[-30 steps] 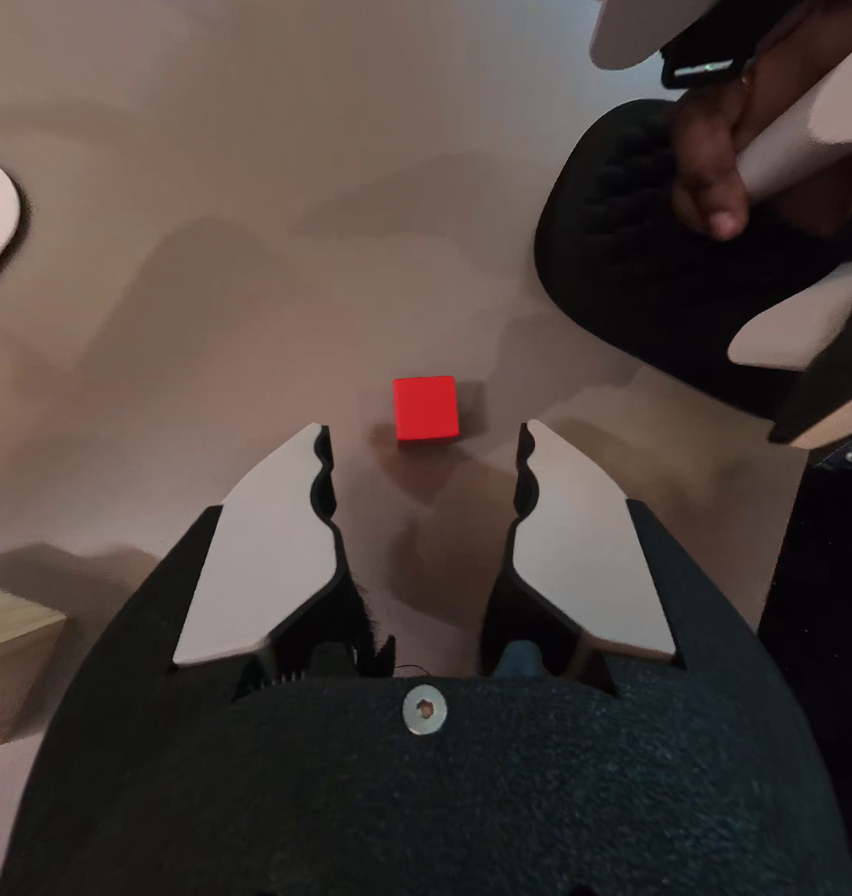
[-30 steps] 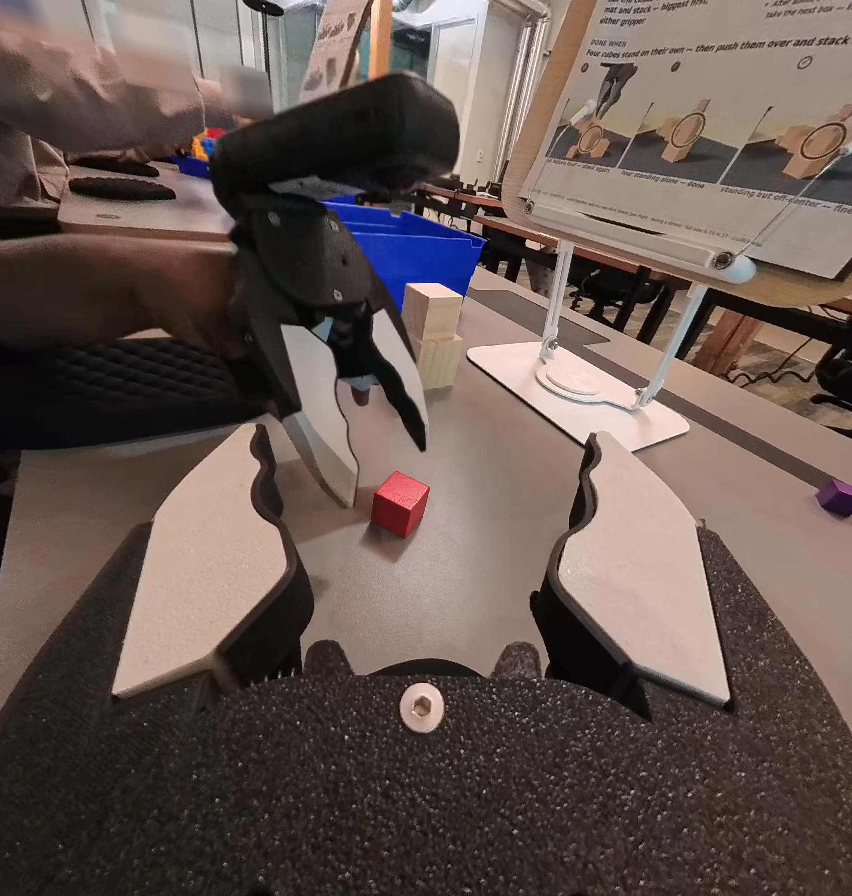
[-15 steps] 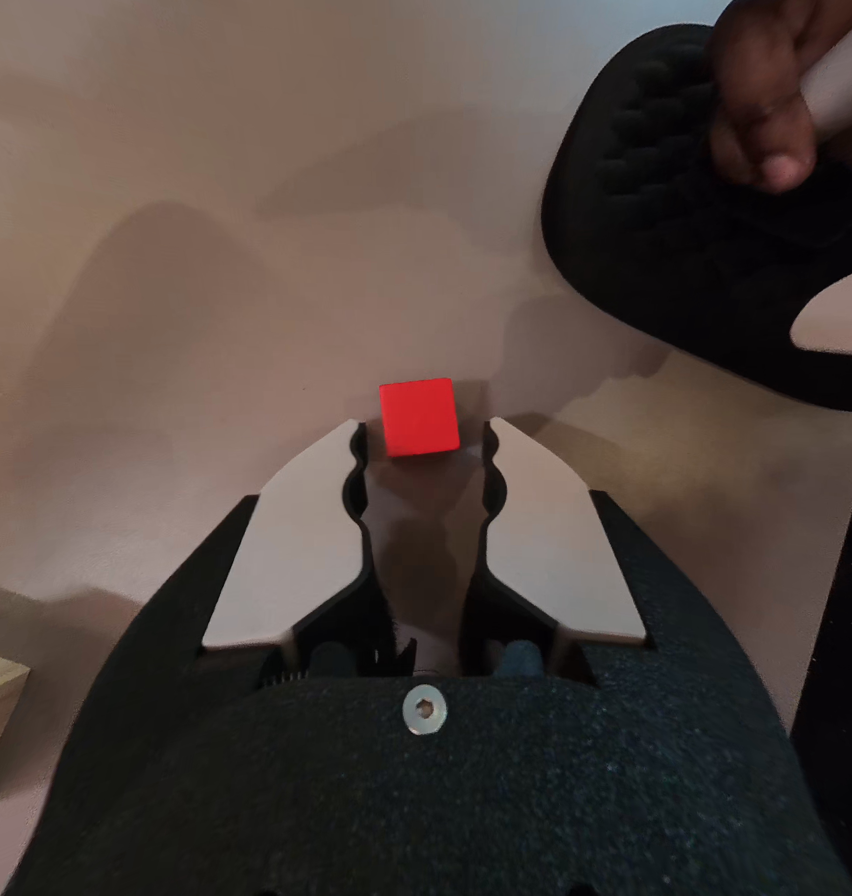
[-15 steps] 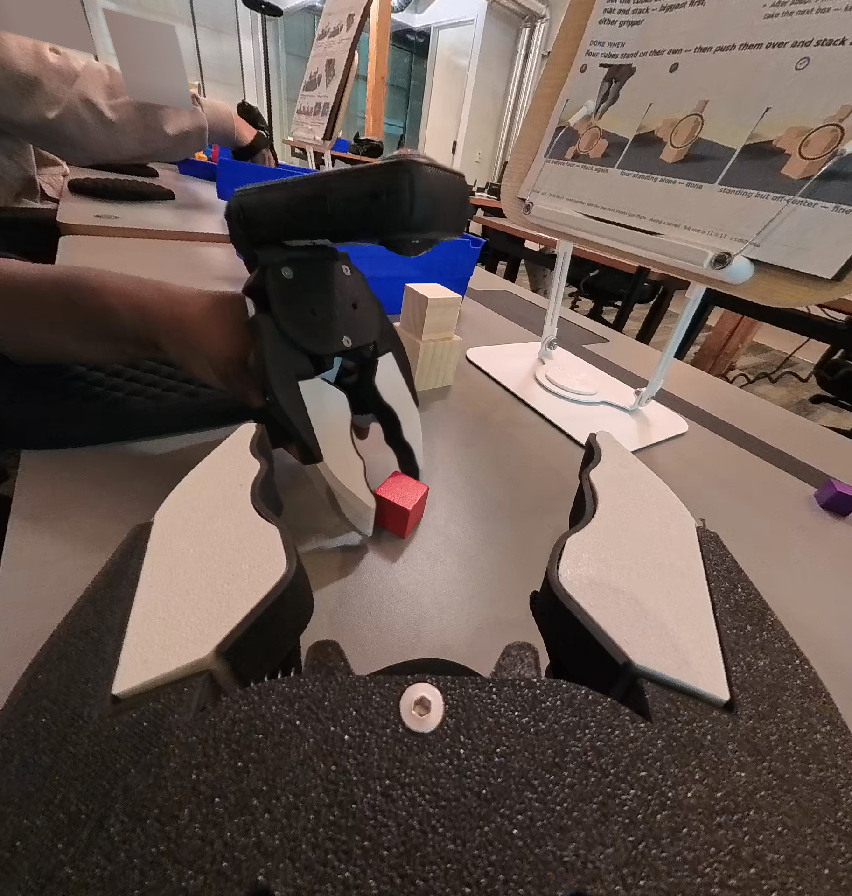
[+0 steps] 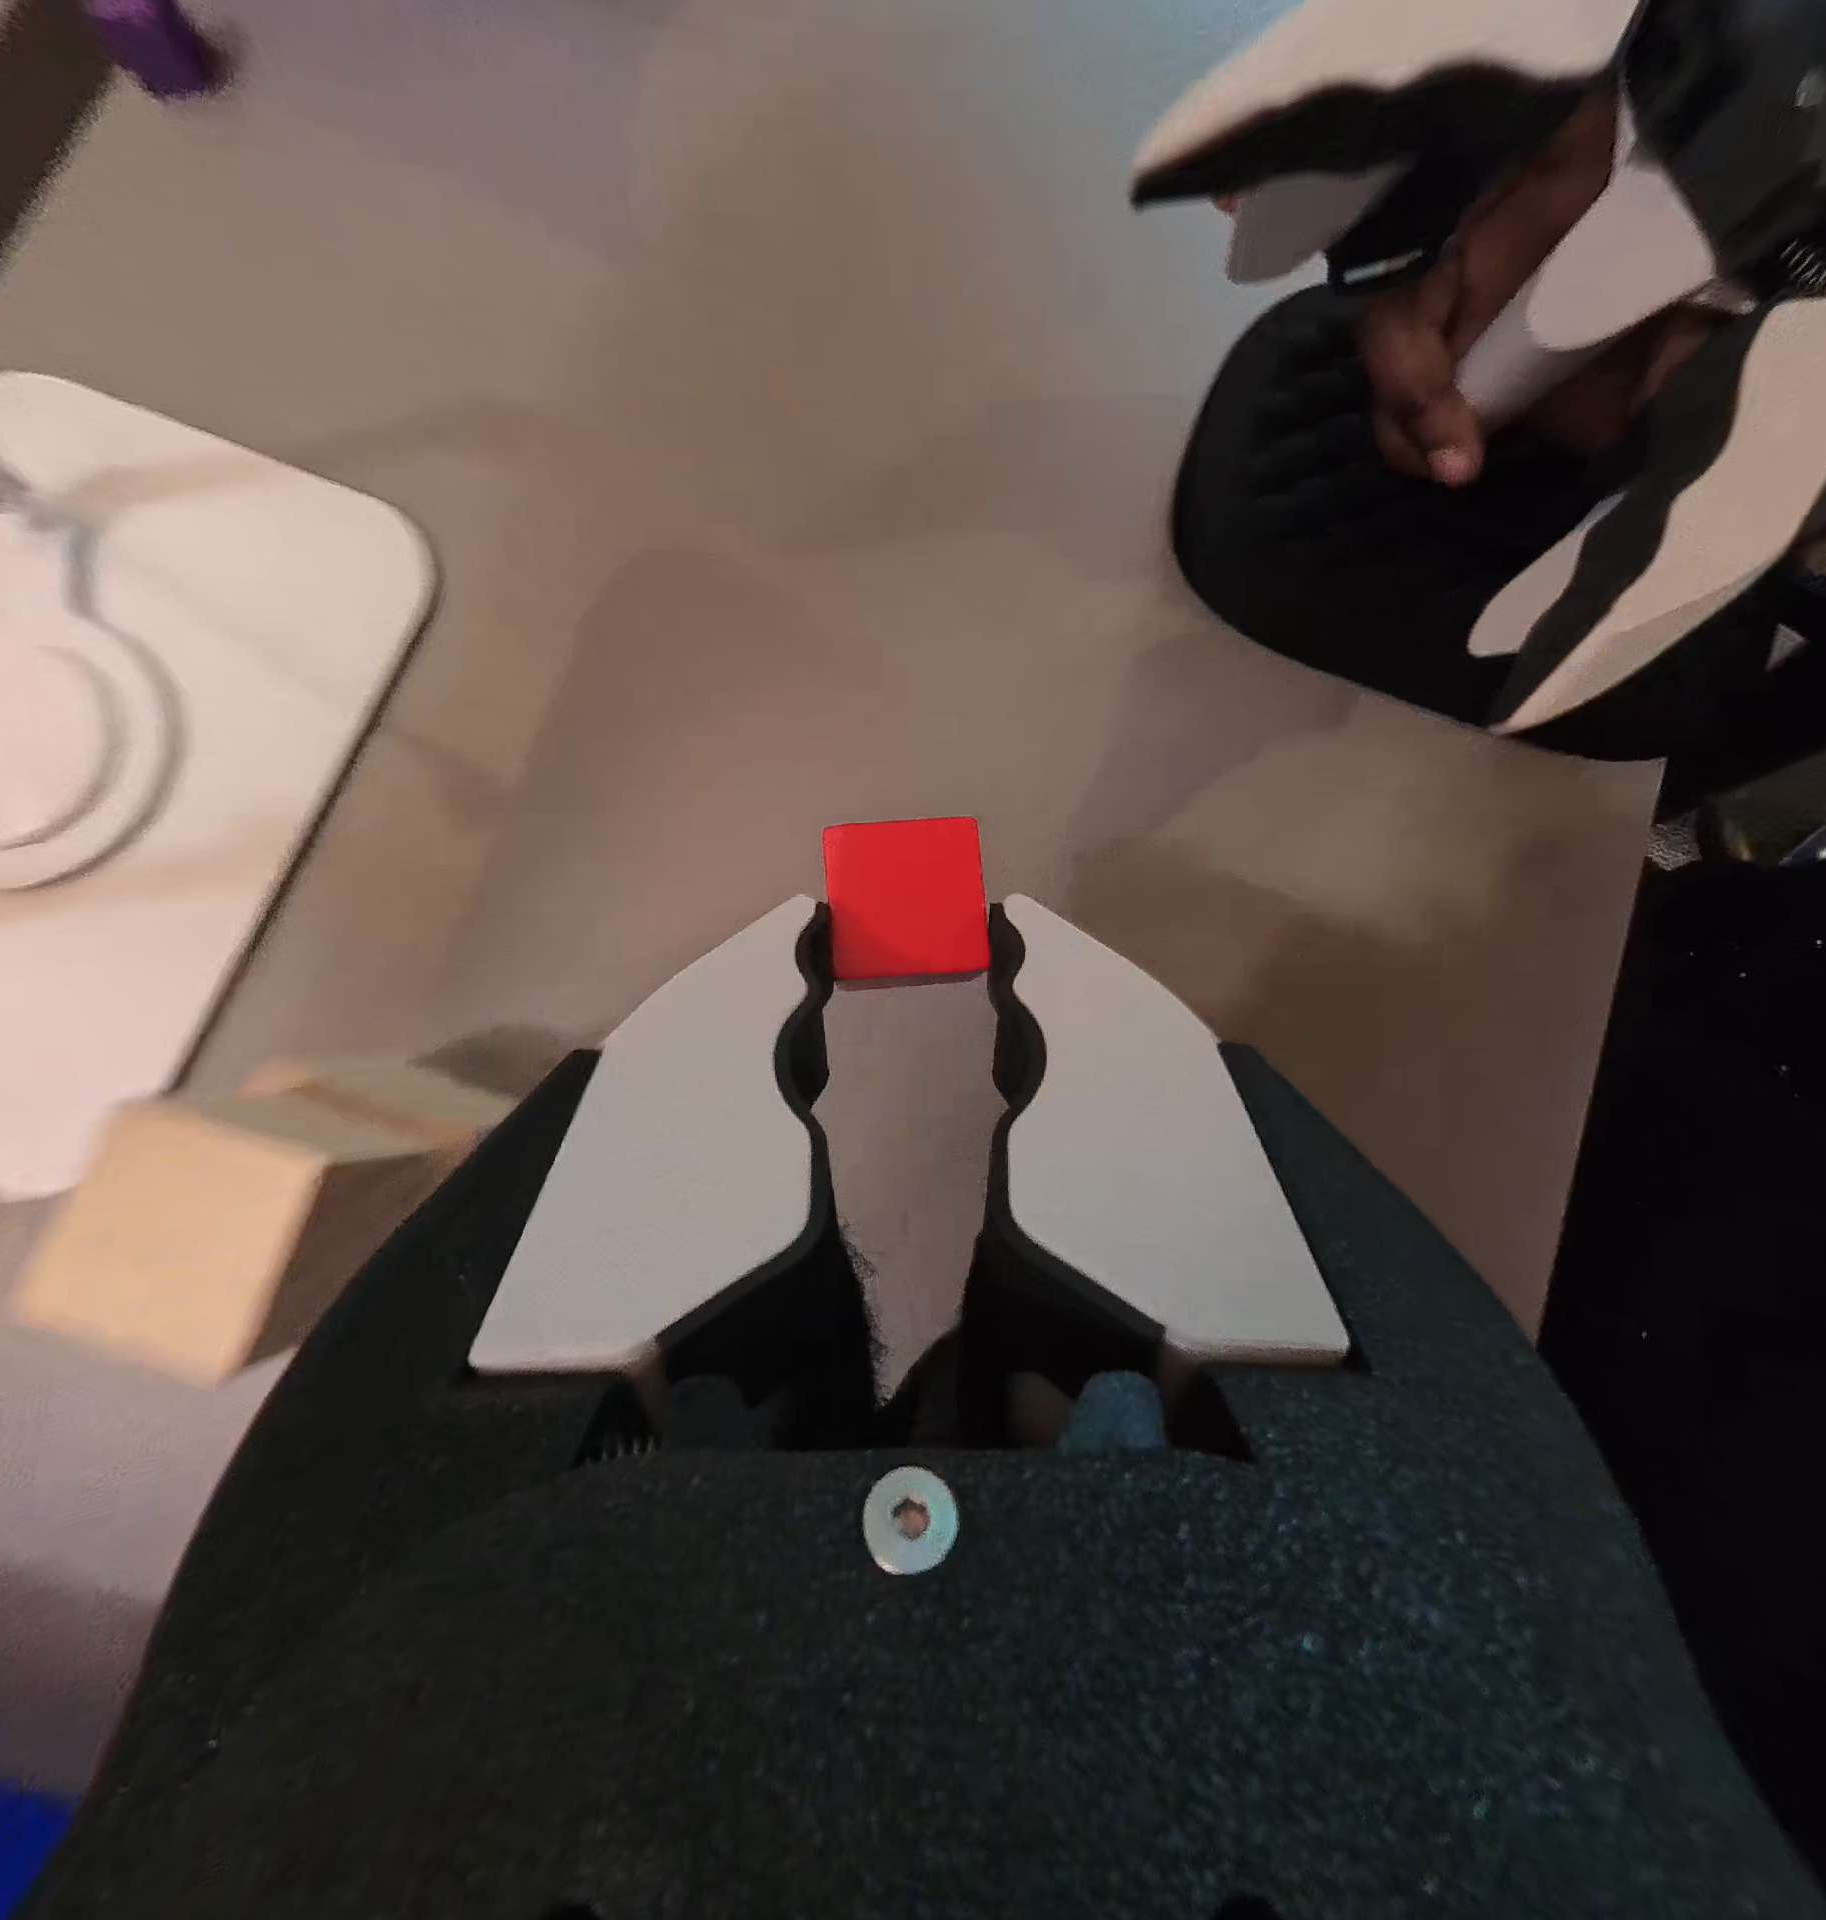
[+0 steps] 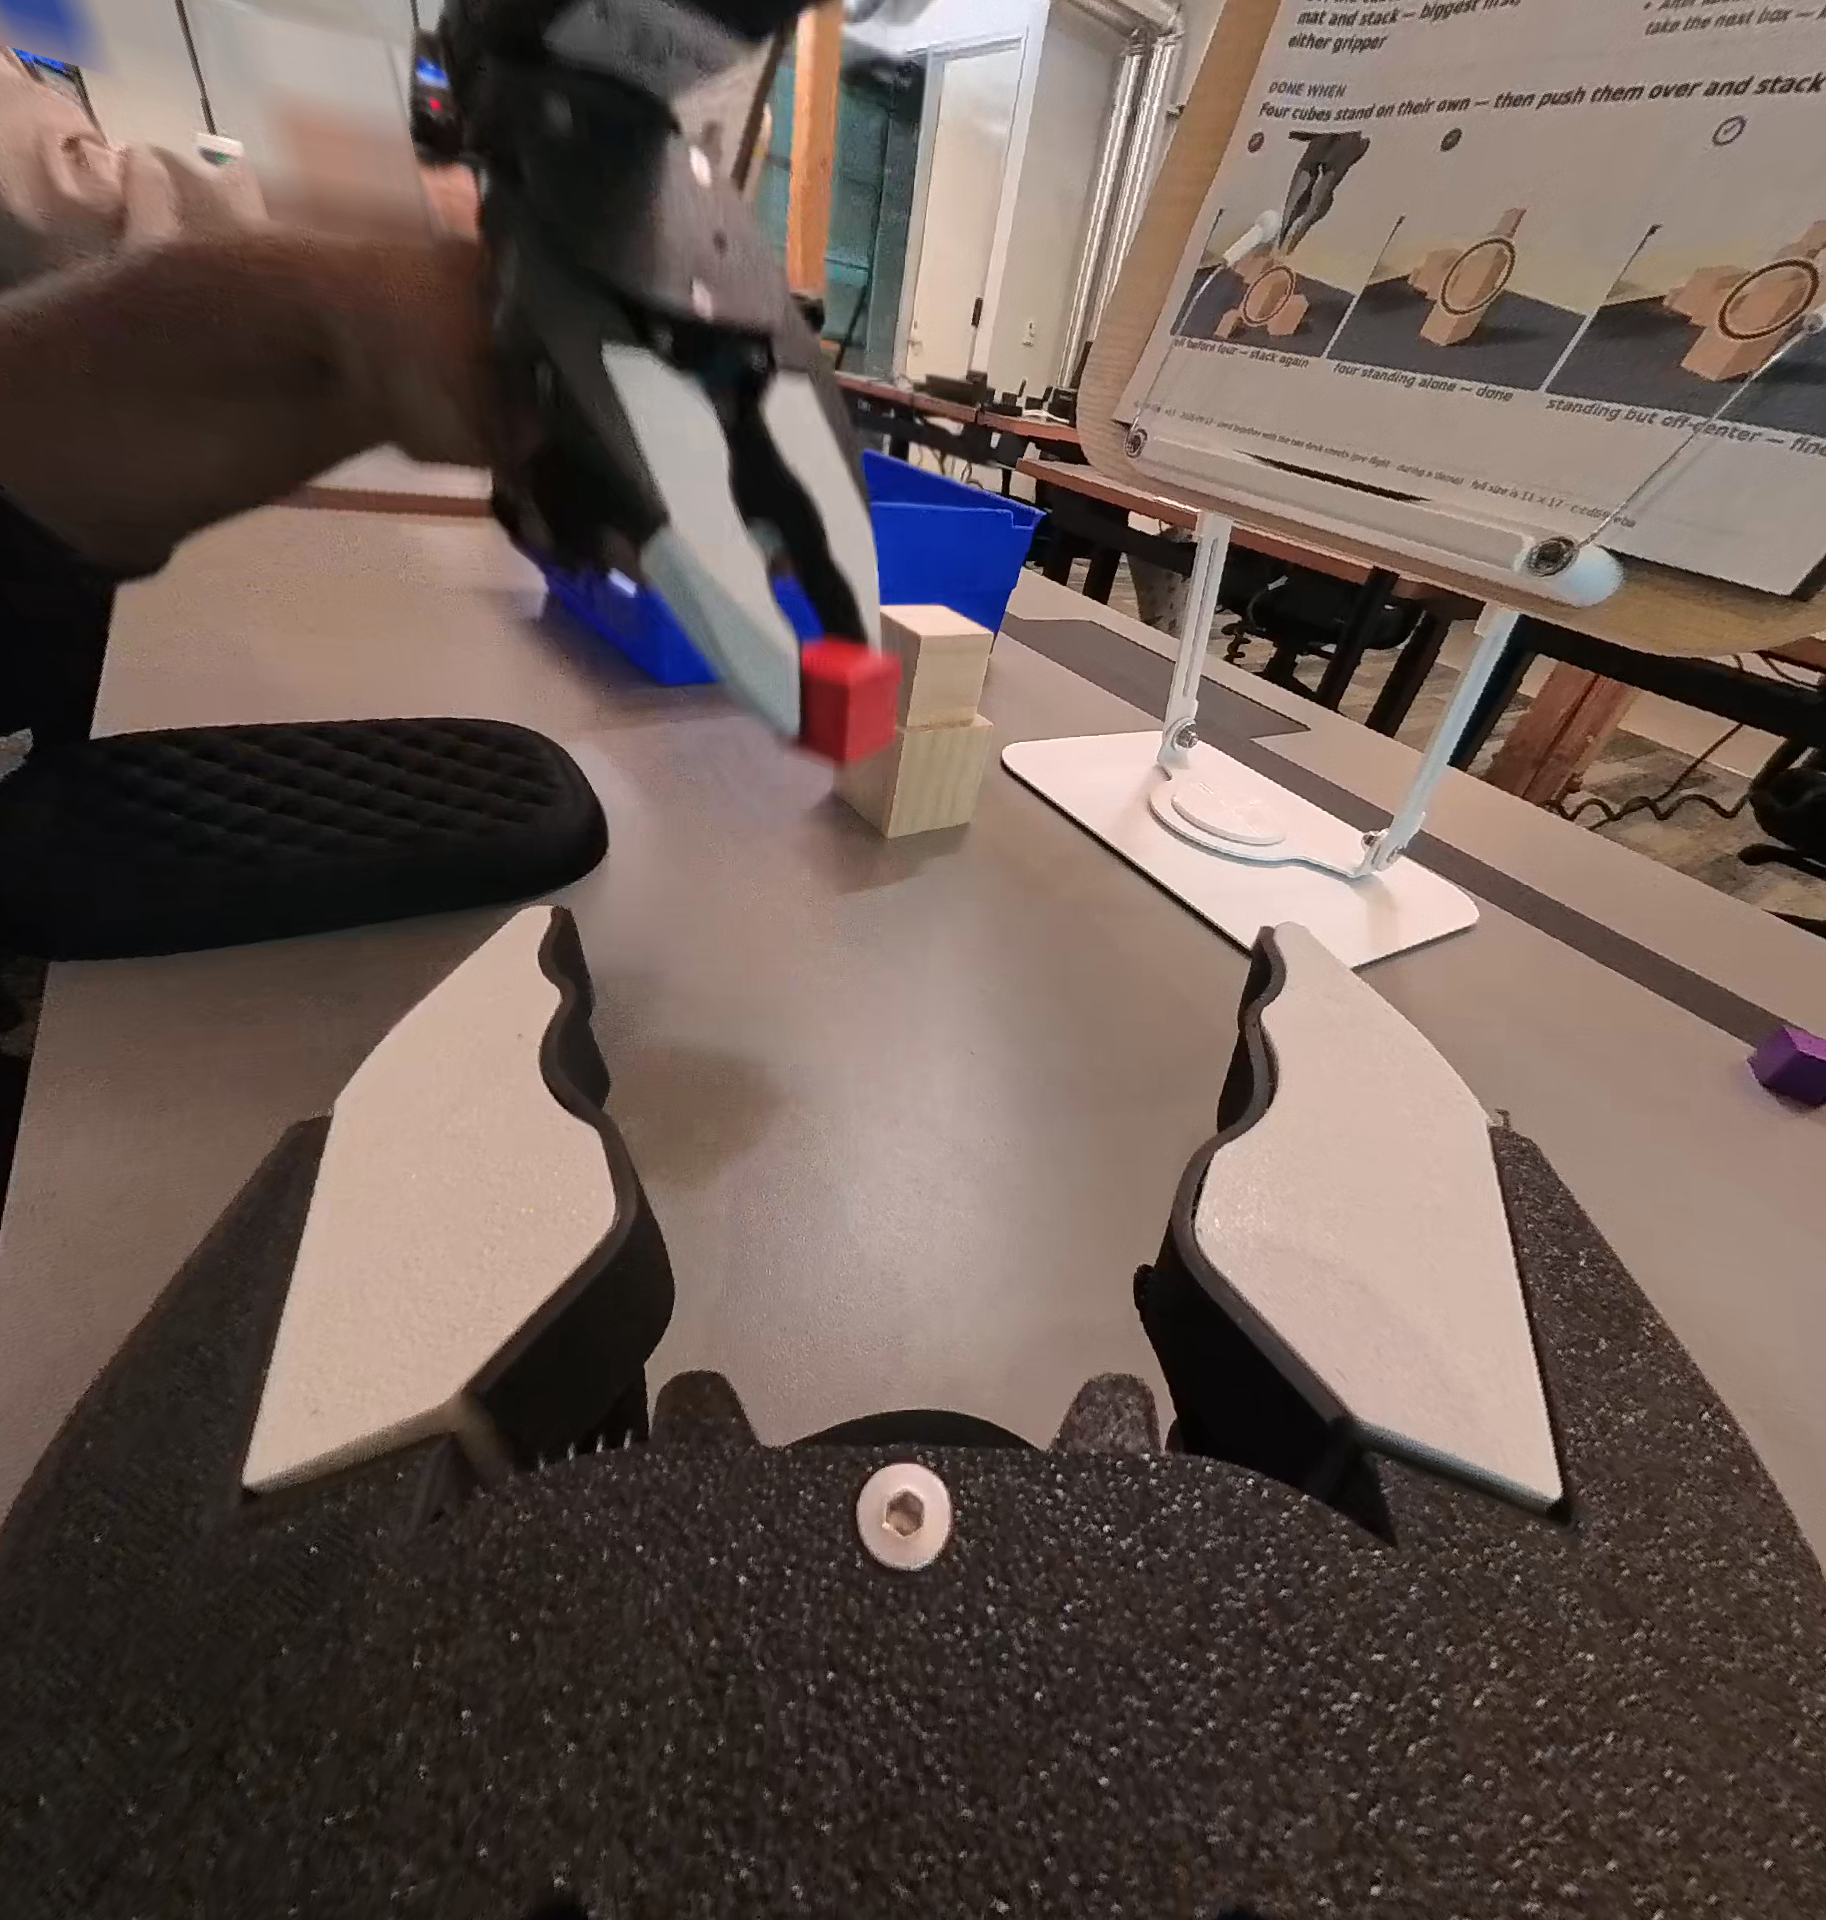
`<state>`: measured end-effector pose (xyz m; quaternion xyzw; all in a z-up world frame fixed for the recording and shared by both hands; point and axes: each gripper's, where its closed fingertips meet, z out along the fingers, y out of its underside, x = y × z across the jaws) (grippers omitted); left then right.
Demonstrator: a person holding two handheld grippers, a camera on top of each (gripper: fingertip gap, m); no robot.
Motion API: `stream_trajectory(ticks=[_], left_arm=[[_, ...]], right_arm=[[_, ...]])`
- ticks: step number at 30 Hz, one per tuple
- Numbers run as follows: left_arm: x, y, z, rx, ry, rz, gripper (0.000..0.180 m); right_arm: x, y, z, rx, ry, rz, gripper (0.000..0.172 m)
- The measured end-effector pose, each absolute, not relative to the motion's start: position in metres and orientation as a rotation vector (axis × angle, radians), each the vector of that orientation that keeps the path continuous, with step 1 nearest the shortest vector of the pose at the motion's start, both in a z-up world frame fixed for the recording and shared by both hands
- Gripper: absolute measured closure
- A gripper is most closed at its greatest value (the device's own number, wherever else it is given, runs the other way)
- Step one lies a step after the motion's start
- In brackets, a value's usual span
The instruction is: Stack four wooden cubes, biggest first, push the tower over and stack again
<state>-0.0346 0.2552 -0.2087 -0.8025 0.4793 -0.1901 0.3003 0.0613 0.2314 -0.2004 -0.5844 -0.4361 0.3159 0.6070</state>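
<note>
My left gripper (image 5: 907, 920) is shut on a small red cube (image 5: 905, 900), pinched at the fingertips and held in the air above the grey table (image 5: 784, 416). The right wrist view shows the same gripper (image 6: 836, 665) carrying the red cube (image 6: 849, 698) next to a stack of two wooden cubes (image 6: 930, 727). That stack also shows in the left wrist view (image 5: 182, 1236), blurred, at the lower left. My right gripper (image 6: 914, 997) is open wide and empty, low over the table.
A white stand base (image 6: 1241, 831) carrying an instruction board (image 6: 1511, 260) is at the right. A small purple cube (image 6: 1804, 1064) lies at the far right. A blue bin (image 6: 940, 540) stands behind the stack. A black padded rest (image 6: 265, 821) lies at the left. My right fingertips sit around 12 centimeters from my left ones.
My left gripper closed around the red cube on the table, took hold of it, lifted it and carried it towards the wooden stack. The right gripper stayed open and still.
</note>
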Motion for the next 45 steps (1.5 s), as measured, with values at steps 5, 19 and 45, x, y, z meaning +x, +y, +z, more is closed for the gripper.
stream_trajectory(ticks=[5,19,45], left_arm=[[-0.1,0.285,-0.162,-2.152,1.198,-0.413,0.153],[-0.14,0.332,-0.189,-2.287,1.24,-0.431,0.152],[-0.149,0.339,-0.206,-1.964,1.716,-0.587,0.152]], right_arm=[[0.061,0.232,-0.201,-1.353,-1.009,0.727,0.055],[0.061,0.232,-0.201,-1.353,-1.009,0.728,0.055],[0.062,0.231,-0.199,-1.345,-1.005,0.745,0.056]])
